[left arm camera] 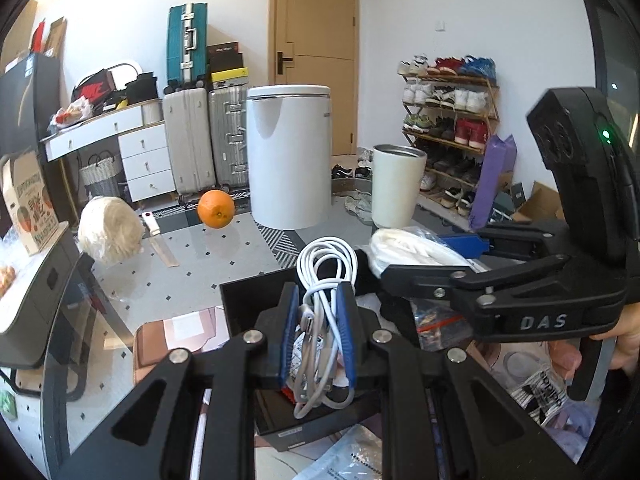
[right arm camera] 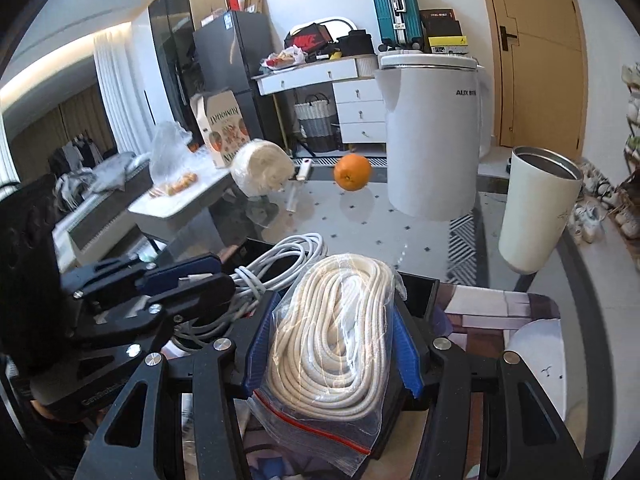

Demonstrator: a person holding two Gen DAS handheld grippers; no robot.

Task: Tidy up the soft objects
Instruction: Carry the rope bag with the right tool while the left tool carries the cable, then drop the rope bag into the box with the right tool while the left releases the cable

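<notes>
Cable (left arm camera: pixel 322 312) and rope (right arm camera: pixel 334 332) clamped, grippers level.

orange (left arm camera: pixel 216 208), white tumbler (left arm camera: pixel 396 185), tall white bin (left arm camera: pixel 289 156), shoe rack (left arm camera: pixel 450 120), teal suitcase (left arm camera: pixel 186 42)

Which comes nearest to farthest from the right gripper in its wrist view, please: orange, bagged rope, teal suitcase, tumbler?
1. Bagged rope: between the right gripper jaws.
2. Tumbler: right, on the table.
3. Orange: centre, farther back on the table.
4. Teal suitcase: against the back wall.
</notes>
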